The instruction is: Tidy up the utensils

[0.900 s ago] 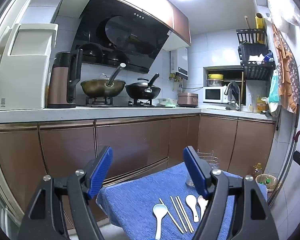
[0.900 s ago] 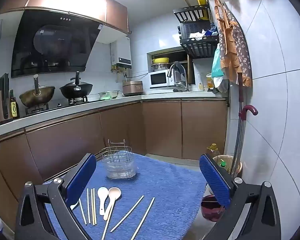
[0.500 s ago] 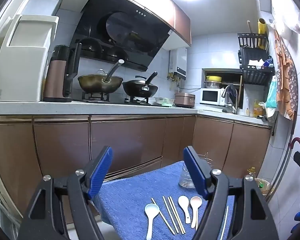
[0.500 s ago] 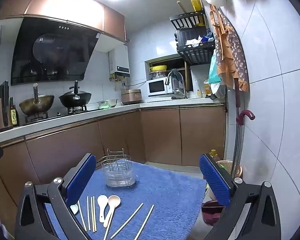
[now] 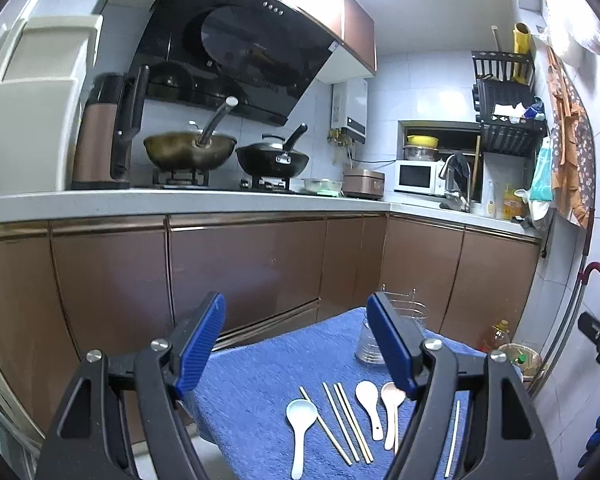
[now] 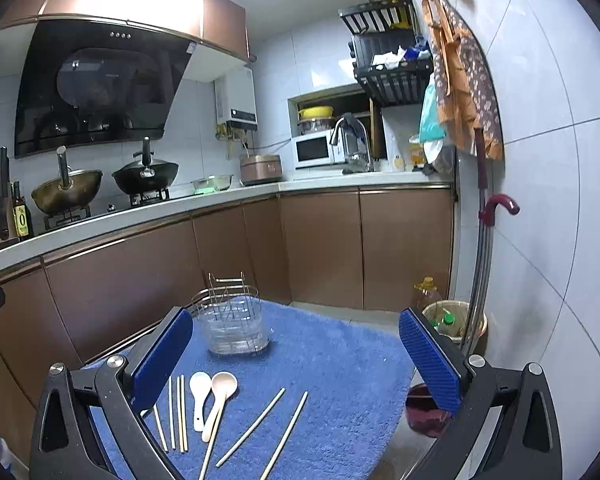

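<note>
A blue towel (image 6: 332, 364) covers a small table. On it lie spoons and chopsticks. A white spoon (image 5: 300, 420), several chopsticks (image 5: 346, 420), a second white spoon (image 5: 369, 400) and a beige spoon (image 5: 392, 404) show in the left wrist view. The right wrist view shows the white spoon (image 6: 199, 394), the beige spoon (image 6: 219, 398) and two loose chopsticks (image 6: 260, 424). A clear wire utensil holder (image 6: 232, 322) stands upright at the towel's far side; it also shows in the left wrist view (image 5: 370, 344). My left gripper (image 5: 298, 346) and right gripper (image 6: 296, 360) are open, empty, above the towel.
Brown kitchen cabinets (image 5: 240, 268) run behind the table under a counter with two woks (image 5: 190, 152). A bin with bottles (image 6: 452, 320) and a dark red bowl (image 6: 424, 410) sit on the floor to the right. An umbrella (image 6: 488, 248) leans on the tiled wall.
Both grippers have moved lower and slightly toward the table; the utensils and holder sit higher and larger in view. Both stay open.
</note>
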Demonstrator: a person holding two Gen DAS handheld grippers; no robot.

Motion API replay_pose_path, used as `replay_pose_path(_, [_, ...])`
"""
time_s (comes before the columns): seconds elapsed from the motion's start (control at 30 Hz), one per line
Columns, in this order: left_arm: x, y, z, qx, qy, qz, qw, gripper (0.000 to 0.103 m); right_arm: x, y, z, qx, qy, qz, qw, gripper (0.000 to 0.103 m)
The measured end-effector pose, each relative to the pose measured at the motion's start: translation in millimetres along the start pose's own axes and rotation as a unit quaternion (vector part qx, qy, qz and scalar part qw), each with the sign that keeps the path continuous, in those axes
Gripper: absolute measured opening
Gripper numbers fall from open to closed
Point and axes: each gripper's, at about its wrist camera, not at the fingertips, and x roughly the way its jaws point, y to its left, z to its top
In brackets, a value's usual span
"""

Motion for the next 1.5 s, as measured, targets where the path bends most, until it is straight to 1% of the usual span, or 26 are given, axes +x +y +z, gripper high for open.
replay_pose_path(0.2, [15.7,3.4,-0.8,-0.012,0.012,-0.007,0.9998,0.072,19.1,-1.7,-6.2,-0.003,0.02,0.0,1.0,0.103])
replay_pose_path(0.4, [31.9,-2.0,-4.4,-0.008,0.022,0.004,0.9997,0.072,35.0,-3.0,-9.5,-0.005,0.032,-0.001,0.999,0.103])
replay_pose_path(0.53, [40.4,-3.6,-3.7,-0.006,0.02,0.011,0.9997,0.072,39.4,-4.1,-8.6,-0.005,0.029,-0.002,1.0,0.103])
replay_pose_path(0.7, [48.3,-5.8,-3.7,-0.008,0.022,0.007,0.9997,0.072,44.8,-5.7,-6.9,-0.006,0.025,-0.001,1.0,0.103])
replay_pose_path(0.77, [55.2,-4.8,-4.1,-0.013,0.037,-0.003,0.9992,0.072,49.1,-8.6,-6.2,0.001,0.033,0.012,0.999,0.103])
replay_pose_path(0.83, [67.0,-1.1,-5.5,-0.031,0.069,-0.021,0.9969,0.072,55.2,-11.5,-6.2,0.012,0.047,0.028,0.998,0.103])
replay_pose_path(0.87, [75.0,1.5,-6.9,-0.042,0.092,-0.035,0.9943,0.072,60.0,-13.5,-6.5,0.016,0.058,0.033,0.998,0.103])
replay_pose_path(0.9, [80.0,3.0,-8.1,-0.047,0.105,-0.042,0.9924,0.072,65.7,-15.2,-7.8,0.02,0.07,0.036,0.997,0.103])
replay_pose_path(0.97, [97.9,7.7,-13.2,-0.065,0.148,-0.061,0.9849,0.072,77.5,-18.7,-12.7,0.026,0.097,0.043,0.994,0.103])
replay_pose_path(1.0, [110.1,9.8,-17.9,-0.077,0.176,-0.077,0.9784,0.072,84.8,-20.5,-17.5,0.033,0.115,0.049,0.992,0.103])
replay_pose_path(1.07, [129.8,8.4,-26.4,-0.081,0.217,-0.096,0.9679,0.071,102.8,-25.9,-26.9,0.044,0.155,0.057,0.985,0.102])
replay_pose_path(1.1, [137.2,7.6,-29.0,-0.081,0.232,-0.102,0.9641,0.071,112.2,-28.7,-32.4,0.051,0.176,0.063,0.981,0.096])
replay_pose_path(1.13, [149.5,5.0,-35.1,-0.08,0.255,-0.108,0.9575,0.071,120.7,-31.0,-38.8,0.06,0.197,0.071,0.976,0.093])
replay_pose_path(1.17, [162.1,1.5,-41.3,-0.079,0.278,-0.118,0.95,0.071,128.3,-34.4,-44.0,0.068,0.215,0.079,0.971,0.086])
replay_pose_path(1.2, [170.4,-0.5,-44.4,-0.078,0.292,-0.125,0.945,0.071,139.1,-38.1,-50.3,0.079,0.239,0.087,0.964,0.079])
replay_pose_path(1.23, [184.1,-4.7,-51.0,-0.075,0.316,-0.133,0.9365,0.071,148.2,-40.7,-56.4,0.086,0.259,0.092,0.957,0.075])
replay_pose_path(1.27, [194.8,-6.7,-56.1,-0.075,0.333,-0.136,0.93,0.07,160.2,-43.3,-64.7,0.094,0.284,0.098,0.949,0.067])
replay_pose_path(1.3, [210.6,-10.3,-63.7,-0.078,0.357,-0.142,0.9201,0.069,168.4,-43.5,-69.4,0.098,0.298,0.104,0.944,0.061])
replay_pose_path(1.33, [222.4,-12.8,-68.9,-0.078,0.374,-0.144,0.9128,0.064,177.3,-44.6,-75.7,0.102,0.315,0.109,0.937,0.058])
replay_pose_path(1.37, [229.4,-16.0,-73.9,-0.077,0.386,-0.144,0.9081,0.06,183.3,-45.6,-80.6,0.104,0.328,0.112,0.932,0.053])
replay_pose_path(1.4, [244.9,-18.8,-81.7,-0.078,0.409,-0.144,0.8979,0.053,189.3,-46.2,-87.5,0.104,0.34,0.114,0.928,0.047])
replay_pose_path(1.43, [255.2,-19.5,-86.1,-0.079,0.422,-0.144,0.8915,0.048,196.1,-47.3,-92.5,0.106,0.353,0.117,0.922,0.046])
replay_pose_path(1.47, [267.8,-20.3,-93.9,-0.078,0.441,-0.143,0.8826,0.047,200.9,-47.5,-96.0,0.106,0.361,0.118,0.919,0.044])
replay_pose_path(1.5, [274.7,-19.4,-99.4,-0.077,0.451,-0.142,0.8776,0.045,206.8,-47.8,-100.1,0.104,0.37,0.118,0.916,0.043])
